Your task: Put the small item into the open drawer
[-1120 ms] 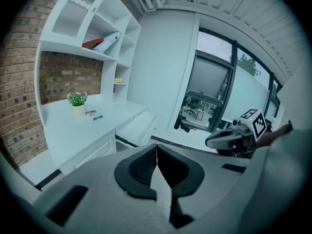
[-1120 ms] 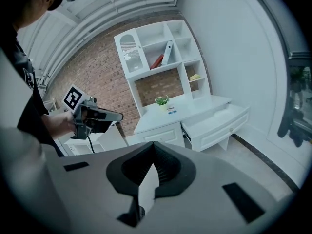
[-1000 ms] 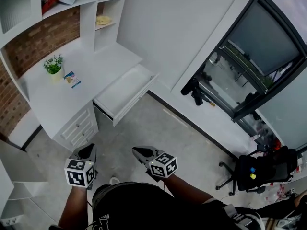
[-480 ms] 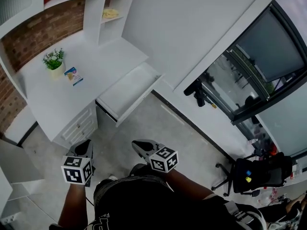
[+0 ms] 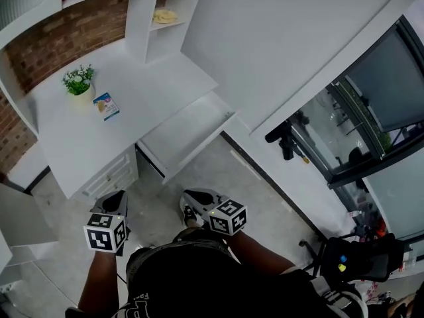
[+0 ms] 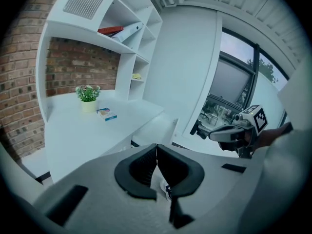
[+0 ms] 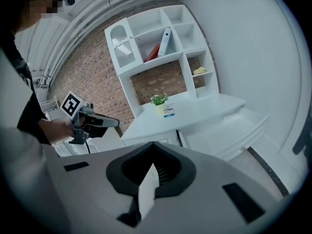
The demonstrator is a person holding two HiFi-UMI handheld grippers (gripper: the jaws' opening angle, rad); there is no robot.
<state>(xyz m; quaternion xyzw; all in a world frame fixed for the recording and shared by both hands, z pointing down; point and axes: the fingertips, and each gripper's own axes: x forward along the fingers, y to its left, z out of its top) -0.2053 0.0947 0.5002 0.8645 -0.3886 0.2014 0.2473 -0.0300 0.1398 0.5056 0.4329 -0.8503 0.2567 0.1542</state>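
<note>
The small item, a flat blue-and-white box (image 5: pixel 106 105), lies on the white desk (image 5: pixel 152 85) beside a potted plant (image 5: pixel 78 81). The open drawer (image 5: pixel 189 132) sticks out from under the desk's right end, with nothing visible inside. My left gripper (image 5: pixel 118 196) and right gripper (image 5: pixel 187 197) hang over the floor in front of the desk, both shut and holding nothing. The left gripper view shows its jaws (image 6: pixel 156 147) closed, with the box (image 6: pixel 106 114) and the drawer (image 6: pixel 157 126) beyond. In the right gripper view the jaw tips (image 7: pixel 153 144) meet, and the box (image 7: pixel 169 112) is far ahead.
Closed drawers (image 5: pixel 109 176) sit below the desk's left part. Shelves above hold a yellow object (image 5: pixel 164 16). A black device (image 5: pixel 288 141) stands by the glass door at the right. A black office chair (image 5: pixel 351 260) is at the lower right.
The desk and drawer have slid down and right in the head view as the person steps closer. Both grippers stay shut and low in front of the body.
</note>
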